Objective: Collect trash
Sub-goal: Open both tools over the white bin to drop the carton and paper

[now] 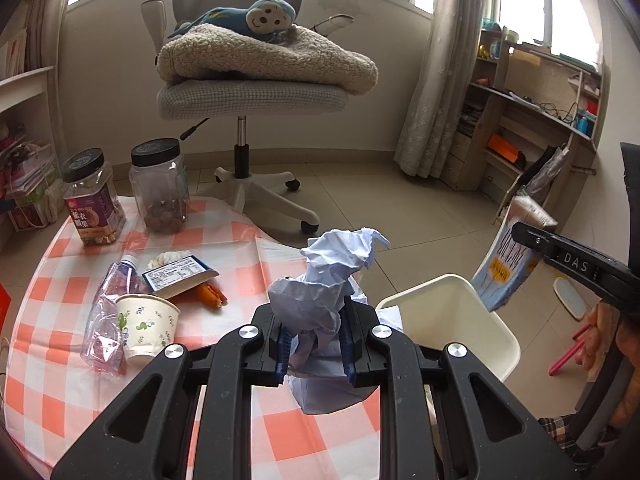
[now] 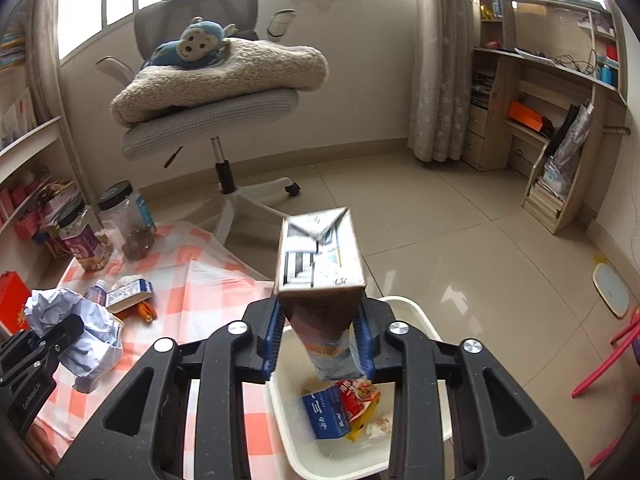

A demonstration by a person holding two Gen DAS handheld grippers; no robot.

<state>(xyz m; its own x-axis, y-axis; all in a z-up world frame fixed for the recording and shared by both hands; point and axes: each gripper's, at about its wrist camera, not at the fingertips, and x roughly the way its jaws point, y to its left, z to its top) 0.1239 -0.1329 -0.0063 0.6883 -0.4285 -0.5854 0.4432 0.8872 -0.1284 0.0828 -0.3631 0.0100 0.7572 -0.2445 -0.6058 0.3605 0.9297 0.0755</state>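
Your left gripper (image 1: 314, 344) is clamped on crumpled paper (image 1: 332, 280) above the table's (image 1: 60, 360) right edge. Your right gripper (image 2: 320, 340) (jaws parted) has the carton (image 2: 320, 256) between them, over the bin (image 2: 416, 312).

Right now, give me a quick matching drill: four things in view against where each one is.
Things:
1. crumpled paper
2. carton
3. paper cup
4. blue box

Places:
A. inside the white bin
B. on the checked cloth
C. between the right gripper fingers, over the bin
D. in the left gripper

Pairs: 1-D, 2-C, 3-B, 4-A
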